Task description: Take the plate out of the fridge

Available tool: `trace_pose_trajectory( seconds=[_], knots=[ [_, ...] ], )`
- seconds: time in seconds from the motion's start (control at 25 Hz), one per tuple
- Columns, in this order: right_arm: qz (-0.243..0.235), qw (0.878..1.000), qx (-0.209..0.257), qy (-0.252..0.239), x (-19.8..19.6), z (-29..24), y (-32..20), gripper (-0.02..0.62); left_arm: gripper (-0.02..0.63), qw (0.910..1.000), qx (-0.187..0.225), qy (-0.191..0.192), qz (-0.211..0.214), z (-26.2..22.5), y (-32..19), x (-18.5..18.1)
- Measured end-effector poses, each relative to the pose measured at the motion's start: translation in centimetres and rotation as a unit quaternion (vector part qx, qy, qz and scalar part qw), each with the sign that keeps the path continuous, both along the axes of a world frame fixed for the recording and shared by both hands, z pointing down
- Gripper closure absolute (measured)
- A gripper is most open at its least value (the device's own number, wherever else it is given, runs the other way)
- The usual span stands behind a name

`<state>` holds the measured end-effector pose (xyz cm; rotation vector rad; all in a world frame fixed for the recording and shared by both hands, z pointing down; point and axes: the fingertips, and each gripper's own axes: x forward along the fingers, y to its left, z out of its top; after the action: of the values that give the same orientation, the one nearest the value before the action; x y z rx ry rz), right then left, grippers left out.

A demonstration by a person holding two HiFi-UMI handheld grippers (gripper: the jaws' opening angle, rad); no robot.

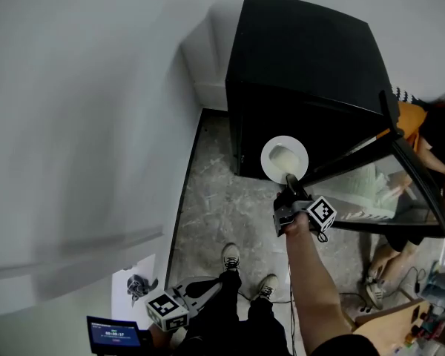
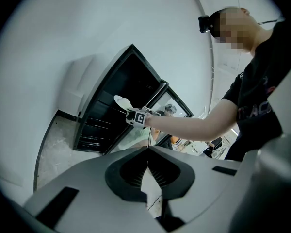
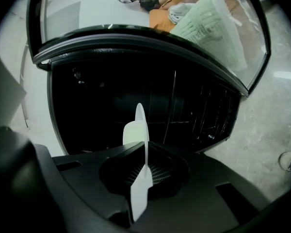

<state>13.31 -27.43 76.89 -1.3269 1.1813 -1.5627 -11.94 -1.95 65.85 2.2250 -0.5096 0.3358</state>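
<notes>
A white plate (image 1: 285, 159) hangs just in front of the black fridge's (image 1: 304, 58) open cavity, held by its near rim. My right gripper (image 1: 291, 182) is shut on that rim. In the right gripper view the plate (image 3: 141, 130) stands edge-on, pinched between the jaws of the right gripper (image 3: 146, 168), with the dark fridge shelves (image 3: 194, 110) behind it. My left gripper (image 1: 213, 286) hangs low by the person's legs, shut and holding nothing. The left gripper (image 2: 148, 173) looks at the plate (image 2: 121, 101) and the fridge (image 2: 104, 115) from the side.
The fridge's glass door (image 1: 389, 188) swings open to the right. A person in orange and black (image 1: 434, 143) sits behind it. A white wall (image 1: 81, 124) runs along the left. A printed sheet (image 1: 133, 288) and a blue-screened device (image 1: 113, 334) lie at bottom left.
</notes>
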Motion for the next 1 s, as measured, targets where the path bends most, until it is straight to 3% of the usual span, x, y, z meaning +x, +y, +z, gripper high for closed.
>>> trace_pose_trajectory(
  seconds=[0.4,0.68,1.0],
  knots=[
    [-0.028,1.0,-0.003,0.003,0.9,-7.5,8.6,0.578,0.6,0.9986,0.034,0.02,0.036,-3.1,2.7,4.8],
    [-0.05,0.998,0.024,0.011,2.8,-13.7,16.0,0.578,0.6,0.9943,0.067,0.04,0.072,-6.4,5.7,9.6],
    [-0.049,0.999,0.015,0.019,5.7,-16.6,23.8,0.58,0.6,0.9892,0.099,0.043,0.1,-9.4,8.4,13.6]
  ],
)
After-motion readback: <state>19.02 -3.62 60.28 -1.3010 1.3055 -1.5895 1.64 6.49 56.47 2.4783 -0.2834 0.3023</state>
